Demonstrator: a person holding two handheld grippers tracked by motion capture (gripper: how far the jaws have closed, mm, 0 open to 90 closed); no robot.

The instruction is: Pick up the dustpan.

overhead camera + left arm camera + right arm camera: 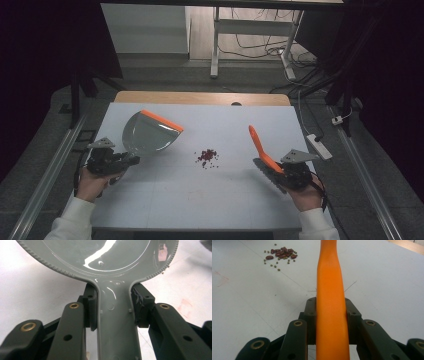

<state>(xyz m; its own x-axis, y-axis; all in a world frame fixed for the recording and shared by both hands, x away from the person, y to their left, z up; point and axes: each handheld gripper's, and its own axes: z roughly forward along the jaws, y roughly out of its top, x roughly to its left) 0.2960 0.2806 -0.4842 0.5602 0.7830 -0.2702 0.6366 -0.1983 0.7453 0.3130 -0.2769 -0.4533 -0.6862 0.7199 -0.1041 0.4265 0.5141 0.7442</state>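
With no readable writing anywhere, the left gripper clamps a grey dustpan left of the beans, while the right gripper clamps an orange brush right of them.

A lab-style recording room: a white-topped table with a wooden far edge stands between metal floor rails, dark curtains on both sides, a white desk frame and loose cables beyond, a power strip at right.
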